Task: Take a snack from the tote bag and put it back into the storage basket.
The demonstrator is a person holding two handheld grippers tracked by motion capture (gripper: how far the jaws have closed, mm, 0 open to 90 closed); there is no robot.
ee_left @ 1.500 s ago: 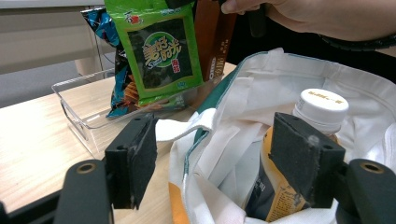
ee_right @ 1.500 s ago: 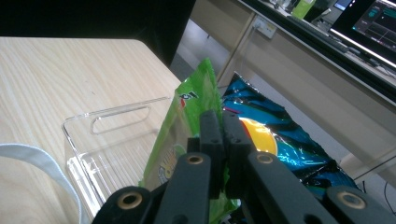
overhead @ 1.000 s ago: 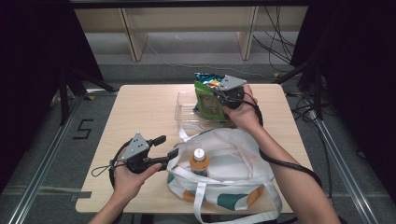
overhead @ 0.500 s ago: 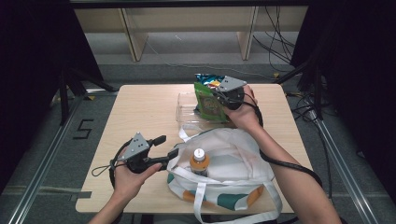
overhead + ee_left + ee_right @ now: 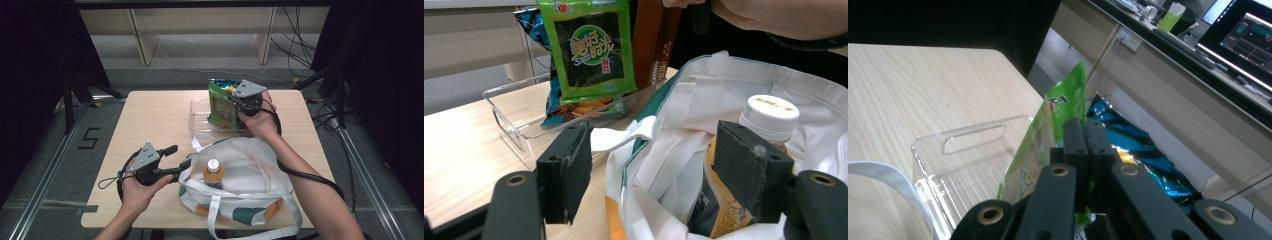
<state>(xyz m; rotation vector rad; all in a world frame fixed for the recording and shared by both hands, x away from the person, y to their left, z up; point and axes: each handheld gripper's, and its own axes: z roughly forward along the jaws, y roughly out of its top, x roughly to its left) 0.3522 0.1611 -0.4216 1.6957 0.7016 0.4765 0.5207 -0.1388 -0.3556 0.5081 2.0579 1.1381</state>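
Note:
A green snack packet (image 5: 222,107) (image 5: 591,50) (image 5: 1048,135) stands upright over the clear tray (image 5: 197,117) at the back of the table. My right gripper (image 5: 232,100) (image 5: 1087,135) is shut on its upper edge, jaws pressed together. In front lies a white tote bag (image 5: 250,170) (image 5: 704,90), mouth open, with an orange-capped drink bottle (image 5: 213,172) (image 5: 771,112) upright inside. My left gripper (image 5: 179,157) (image 5: 656,170) is open at the bag's left rim. The rim and the bottle sit between its pads without being pressed.
A blue snack bag (image 5: 1133,140) (image 5: 526,25) lies in the tray (image 5: 509,107) behind the green packet, and a brown pack (image 5: 656,45) stands beside it. The wooden table (image 5: 150,120) has bare room at its left half. Dark floor and cables surround it.

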